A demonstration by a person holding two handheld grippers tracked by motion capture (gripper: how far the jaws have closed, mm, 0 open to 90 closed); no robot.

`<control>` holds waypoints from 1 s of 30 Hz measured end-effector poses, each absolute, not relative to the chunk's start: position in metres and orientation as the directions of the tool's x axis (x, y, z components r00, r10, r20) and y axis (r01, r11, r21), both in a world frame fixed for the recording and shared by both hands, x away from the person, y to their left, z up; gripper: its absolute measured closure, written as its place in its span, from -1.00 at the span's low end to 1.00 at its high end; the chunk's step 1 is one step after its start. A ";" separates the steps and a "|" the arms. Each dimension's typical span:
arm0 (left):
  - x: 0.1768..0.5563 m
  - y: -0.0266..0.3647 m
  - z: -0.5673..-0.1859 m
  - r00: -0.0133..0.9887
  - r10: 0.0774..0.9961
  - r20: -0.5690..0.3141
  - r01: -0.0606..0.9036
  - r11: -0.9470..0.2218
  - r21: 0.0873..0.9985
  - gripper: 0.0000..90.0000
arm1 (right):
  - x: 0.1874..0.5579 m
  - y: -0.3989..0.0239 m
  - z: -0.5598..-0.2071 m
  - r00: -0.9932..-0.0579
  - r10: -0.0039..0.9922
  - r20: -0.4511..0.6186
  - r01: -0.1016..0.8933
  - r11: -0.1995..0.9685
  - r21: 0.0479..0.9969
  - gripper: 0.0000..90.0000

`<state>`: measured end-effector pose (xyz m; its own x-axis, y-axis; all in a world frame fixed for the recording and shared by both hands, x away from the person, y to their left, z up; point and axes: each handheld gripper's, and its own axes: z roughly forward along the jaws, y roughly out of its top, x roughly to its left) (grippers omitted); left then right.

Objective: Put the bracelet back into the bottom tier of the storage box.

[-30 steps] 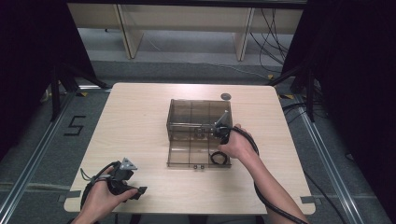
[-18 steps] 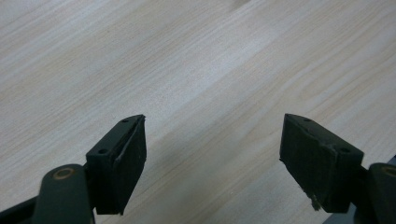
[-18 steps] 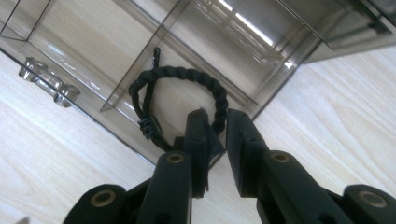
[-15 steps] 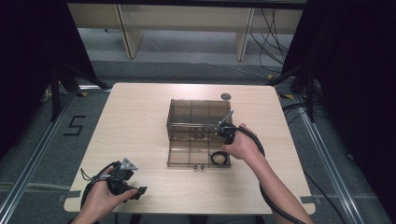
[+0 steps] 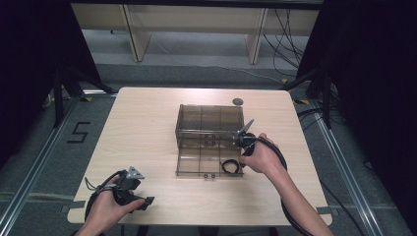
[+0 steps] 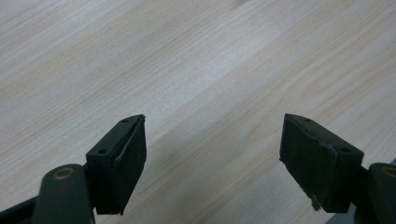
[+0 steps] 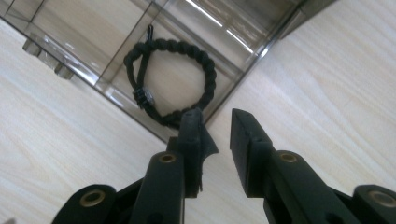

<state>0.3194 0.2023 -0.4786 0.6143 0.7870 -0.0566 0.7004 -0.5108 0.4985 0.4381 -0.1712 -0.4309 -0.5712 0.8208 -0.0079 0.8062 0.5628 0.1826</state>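
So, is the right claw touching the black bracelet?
Cannot tell. In the right gripper view the right claw, jaws just opening with nothing between them, has one tip overlapping the black bracelet, hiding any gap.

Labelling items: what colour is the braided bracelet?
Black bracelet; clearest in the right gripper view.

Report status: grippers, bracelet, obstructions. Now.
Right gripper jaws just opening, nothing between. Left gripper open over table. Black bracelet lies in organizer lid. Nothing obstructing.
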 end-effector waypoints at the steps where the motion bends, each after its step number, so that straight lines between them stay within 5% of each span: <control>1: 0.319 0.202 -0.479 0.614 0.787 -0.057 0.701 -0.511 0.498 -0.49 | 0.436 -0.172 -0.431 -0.555 0.832 -0.004 0.816 0.546 0.189 0.65; 30: 0.319 0.203 -0.481 0.621 0.781 -0.058 0.696 -0.516 0.499 -0.49 | 0.405 -0.232 -0.458 -0.519 0.854 0.034 0.847 0.508 0.158 0.54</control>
<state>0.3193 0.2025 -0.4813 0.6212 0.7815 -0.0578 0.6960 -0.5164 0.4989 0.4046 -0.2317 -0.4583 -0.5189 0.8541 0.0336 0.8466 0.5082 0.1579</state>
